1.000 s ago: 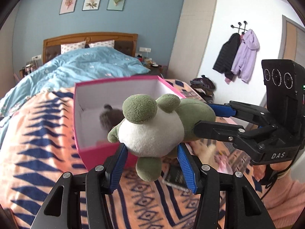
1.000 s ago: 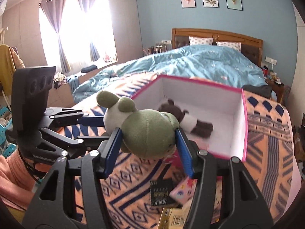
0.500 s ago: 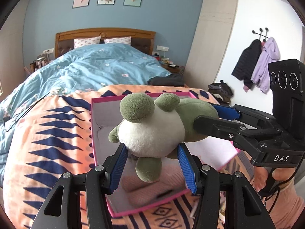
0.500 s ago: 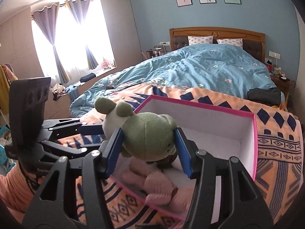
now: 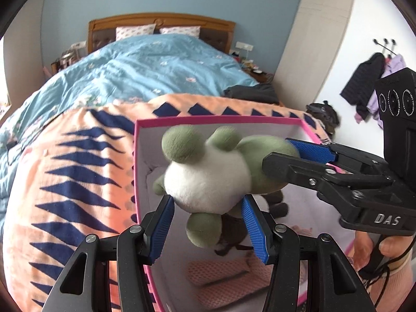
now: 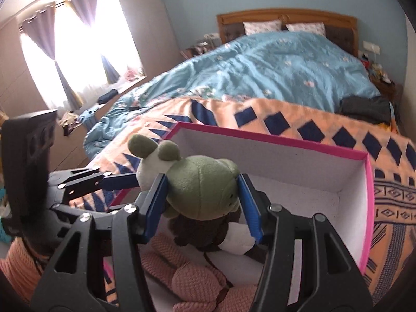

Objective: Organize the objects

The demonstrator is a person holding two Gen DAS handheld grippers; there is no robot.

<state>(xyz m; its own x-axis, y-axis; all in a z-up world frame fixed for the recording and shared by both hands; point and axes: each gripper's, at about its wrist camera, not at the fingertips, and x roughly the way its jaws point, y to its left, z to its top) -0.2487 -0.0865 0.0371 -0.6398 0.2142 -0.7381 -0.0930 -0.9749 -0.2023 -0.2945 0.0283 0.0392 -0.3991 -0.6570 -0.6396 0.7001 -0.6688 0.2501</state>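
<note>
A green and white plush frog [image 5: 210, 179] hangs over the open pink box [image 5: 182, 123]. My left gripper [image 5: 208, 223] has its jaws on either side of the frog's white belly. My right gripper [image 6: 202, 202] is shut on the frog's green head [image 6: 202, 192] and also shows in the left wrist view [image 5: 291, 153]. Inside the box [image 6: 286, 143] lie a brown and white plush [image 6: 228, 236] and a pink knitted plush [image 6: 187, 280], right under the frog.
The box sits on an orange blanket with navy diamonds [image 5: 78, 171]. Beyond it is a blue duvet [image 6: 273, 65] and a wooden headboard [image 5: 161, 23]. Coats [image 5: 374, 78] hang on the right wall. A bright window [image 6: 78, 49] is at left.
Both grippers have carried the frog forward and down, from in front of the box to over its inside. The pink and brown plushes now show directly beneath.
</note>
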